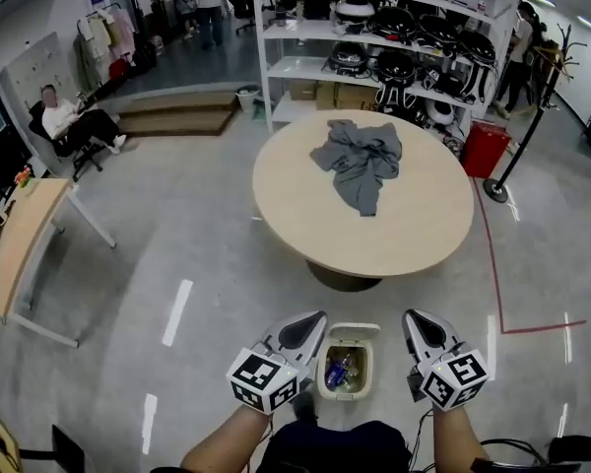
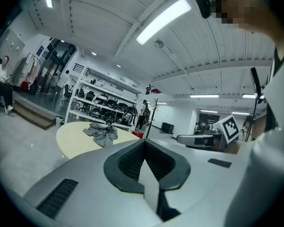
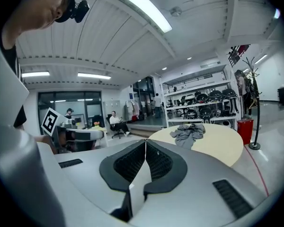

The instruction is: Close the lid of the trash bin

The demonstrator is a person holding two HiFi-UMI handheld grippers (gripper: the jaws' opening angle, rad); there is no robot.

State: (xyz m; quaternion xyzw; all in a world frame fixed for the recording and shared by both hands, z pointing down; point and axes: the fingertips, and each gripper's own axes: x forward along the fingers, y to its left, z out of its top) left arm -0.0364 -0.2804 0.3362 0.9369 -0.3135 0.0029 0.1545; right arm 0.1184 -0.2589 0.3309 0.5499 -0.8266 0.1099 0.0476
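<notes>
The bin [image 1: 355, 331] stands on the floor [image 1: 207, 254] directly below the person, its top open with bottles showing inside, just short of the near edge of the round bench [image 1: 414, 225]. The left gripper [image 1: 310, 322] is held just left of the bin and the right gripper [image 1: 419, 321] just right of it, each with its jaws pressed together on nothing. Bare floor lies open to the left of the bin, a red line [image 1: 494, 274] runs along the floor on the right, and a grey garment [image 1: 362, 161] lies near the bench's far edge.
</notes>
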